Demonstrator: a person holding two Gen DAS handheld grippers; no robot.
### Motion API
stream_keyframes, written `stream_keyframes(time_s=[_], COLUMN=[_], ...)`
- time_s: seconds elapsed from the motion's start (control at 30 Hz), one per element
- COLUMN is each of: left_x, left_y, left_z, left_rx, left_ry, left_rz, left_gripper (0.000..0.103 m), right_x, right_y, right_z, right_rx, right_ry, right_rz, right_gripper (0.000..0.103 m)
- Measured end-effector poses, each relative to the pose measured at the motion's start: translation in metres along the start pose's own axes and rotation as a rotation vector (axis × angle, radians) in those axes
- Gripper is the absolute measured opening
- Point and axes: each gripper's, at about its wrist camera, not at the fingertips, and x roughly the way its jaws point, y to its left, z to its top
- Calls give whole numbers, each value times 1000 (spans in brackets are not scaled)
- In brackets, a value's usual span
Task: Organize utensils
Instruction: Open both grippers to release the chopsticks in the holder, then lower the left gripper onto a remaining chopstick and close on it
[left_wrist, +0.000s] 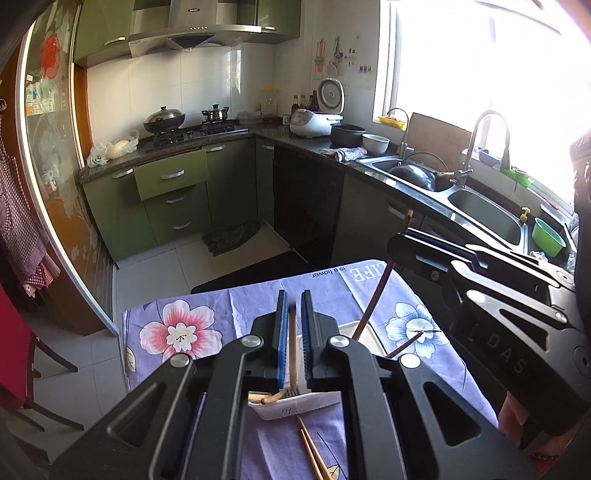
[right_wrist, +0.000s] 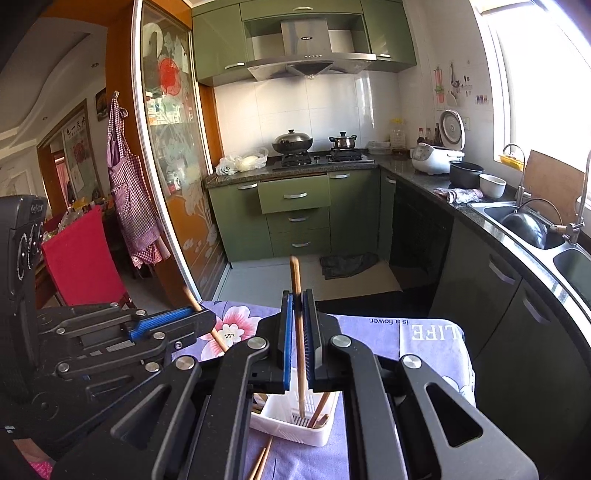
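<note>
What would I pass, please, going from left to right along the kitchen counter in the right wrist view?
Plastic bags → lidded wok → small steel pot → white rice cooker → black pot → white bowl → sink.

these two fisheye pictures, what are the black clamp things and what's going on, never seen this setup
No robot here: a person carries a hand-held gripper in each hand, each with a camera looking along its two blue-padded fingers. One picture comes from the left hand-held gripper, the other from the right hand-held gripper; each also shows the other gripper at its edge. Both are shut, each on one chopstick: a light one in the left, a browner one in the right. Below them is a table with a floral cloth, a white holder already containing some chopsticks, and loose chopsticks lying beside it.
</note>
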Motion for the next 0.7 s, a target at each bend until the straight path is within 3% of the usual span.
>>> stream_keyframes(time_s=[0.2, 0.3, 0.4, 0.43, 0.57, 0.7], left_x=[-20, -43, -55, -54, -16, 42], left_y=[0, -2, -2, 0, 9, 15], left_z=[-5, -14, -39, -52, -112, -166], left_rx=[4, 11, 6, -6, -83, -160], left_ry=[-24, -56, -27, -5, 175, 373], left_rz=[-8, -23, -29, -24, -41, -35], left_gripper=[19, 25, 42, 48, 48, 41], right_x=[-29, -60, -87, -93, -104, -101], right_y=[7, 6, 2, 0, -18, -48], right_z=[-13, -26, -54, -67, -122, -168], right_rx=[0, 6, 7, 9, 39, 133], right_ry=[-38, -86, -88, -84, -29, 47], right_rz=[27, 35, 30, 20, -44, -63], right_gripper=[13, 23, 26, 31, 35, 35])
